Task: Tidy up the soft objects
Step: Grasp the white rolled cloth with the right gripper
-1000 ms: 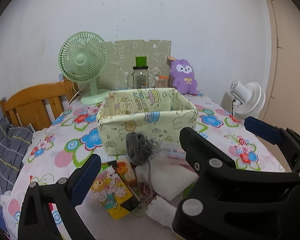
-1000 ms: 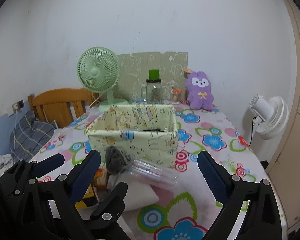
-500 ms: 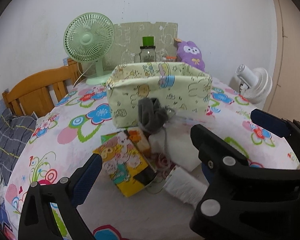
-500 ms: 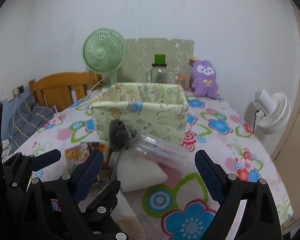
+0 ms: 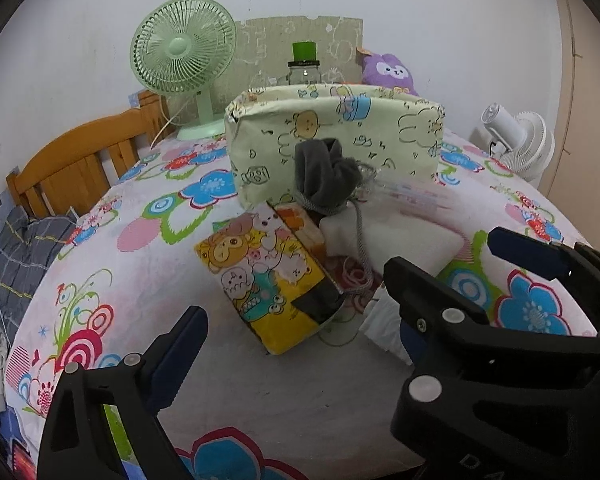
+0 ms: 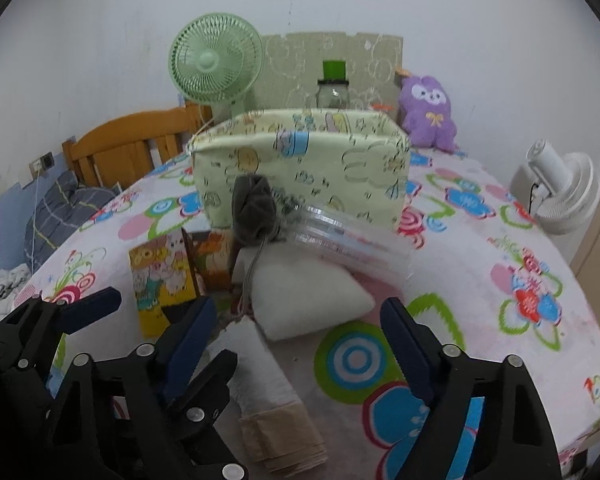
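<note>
A pale yellow fabric storage box (image 5: 336, 140) (image 6: 304, 168) stands mid-table. In front of it lies a pile: a grey drawstring pouch (image 5: 324, 178) (image 6: 252, 206), a white pillow-like pack (image 5: 404, 236) (image 6: 308, 300), a cartoon-printed yellow tissue pack (image 5: 264, 276) (image 6: 160, 280), a clear plastic package (image 6: 352, 236) and folded tissues (image 6: 268, 384). My left gripper (image 5: 296, 312) is open and empty just short of the tissue pack. My right gripper (image 6: 300, 340) is open and empty, low in front of the white pack; it also shows at the right of the left wrist view.
A flowered cloth covers the table (image 5: 140, 248). Behind the box stand a green fan (image 5: 184, 56), a glass jar with a green lid (image 5: 304, 64) and a purple plush (image 6: 428, 112). A wooden chair (image 5: 76, 160) stands left, a white fan (image 6: 560, 188) right.
Both grippers have dropped lower and moved closer to the pile in front of the box. Both stay open and empty.
</note>
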